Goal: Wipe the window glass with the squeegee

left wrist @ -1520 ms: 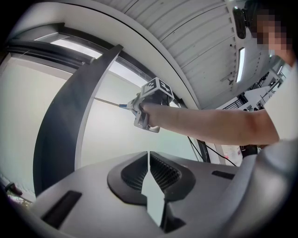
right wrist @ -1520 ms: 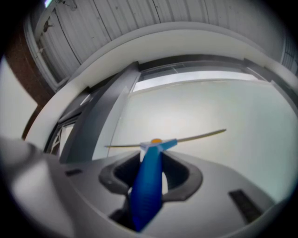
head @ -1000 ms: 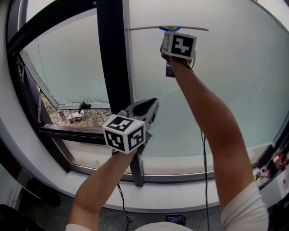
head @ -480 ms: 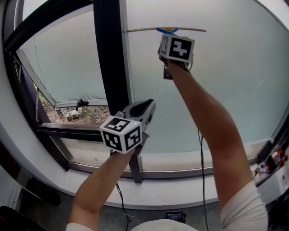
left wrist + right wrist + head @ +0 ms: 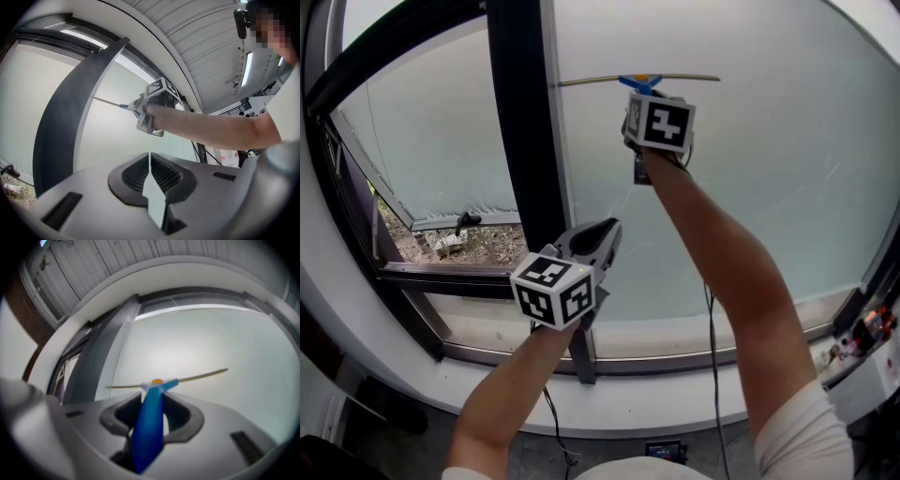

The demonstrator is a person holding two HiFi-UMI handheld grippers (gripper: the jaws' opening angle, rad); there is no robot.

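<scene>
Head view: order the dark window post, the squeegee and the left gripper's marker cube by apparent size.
1. dark window post, by far the largest.
2 and 3 unsure: the squeegee spans wider but is thin. The left gripper's marker cube covers more area, yet sits nearer the camera.

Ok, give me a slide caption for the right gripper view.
Right gripper shut on the blue squeegee handle, blade stretched across the window glass.

Around the squeegee (image 5: 639,81) I have open glass (image 5: 787,169) from twelve to six o'clock; the black post (image 5: 520,141) blocks nine.
</scene>
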